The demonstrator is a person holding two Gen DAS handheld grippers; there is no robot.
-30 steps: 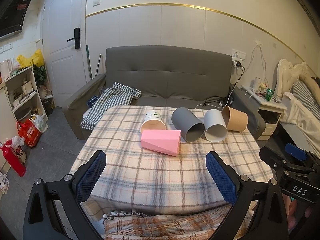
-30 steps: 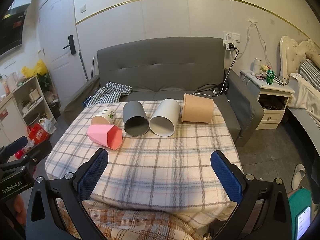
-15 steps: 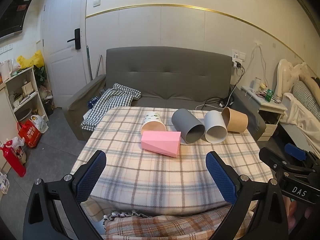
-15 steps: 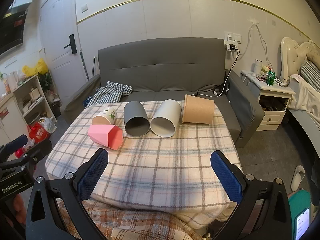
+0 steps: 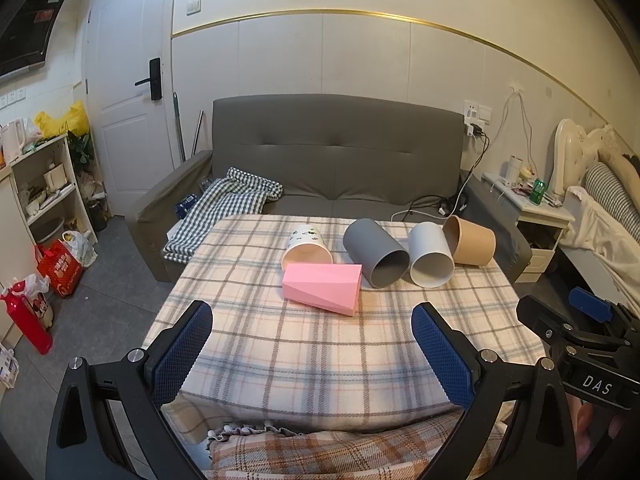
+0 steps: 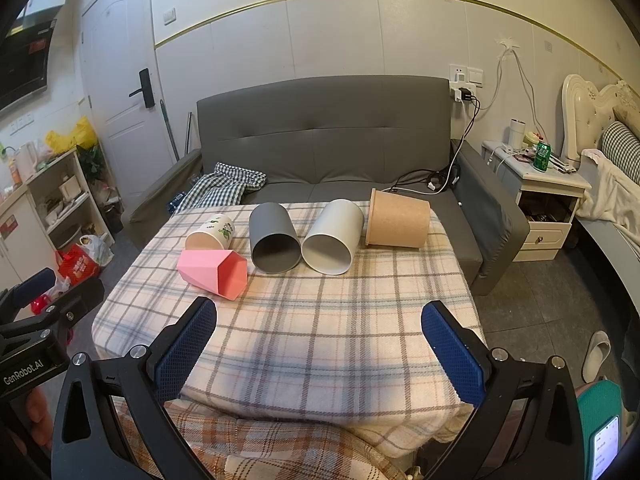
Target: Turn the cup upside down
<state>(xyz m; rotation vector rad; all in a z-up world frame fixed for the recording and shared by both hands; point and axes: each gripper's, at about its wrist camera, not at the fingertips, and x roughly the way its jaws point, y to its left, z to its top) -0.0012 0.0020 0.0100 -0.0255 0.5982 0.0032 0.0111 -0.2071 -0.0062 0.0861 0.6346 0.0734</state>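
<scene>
Left claw (image 5: 312,342) spread wide, nothing in it, hanging over the near edge of the table (image 5: 320,360); right claw (image 6: 320,340) just as wide and empty, also low at the near edge. Ahead of both, bare checked cloth, then five cups all lying on their sides. The pink cup (image 5: 322,288) is nearest, its mouth to the right, lying just in front of the leaf-print cup (image 5: 307,245). Beside them run the dark grey cup (image 5: 376,254) and pale grey cup (image 5: 431,255), mouths facing the claws and seemingly touching. The brown cup (image 6: 398,224) lies far right, mouth to the left. Nothing stands between the claws and the cups. Beyond, a grey sofa (image 6: 328,144) with a checked cloth (image 6: 222,190); nightstand (image 6: 540,208) to the right.
</scene>
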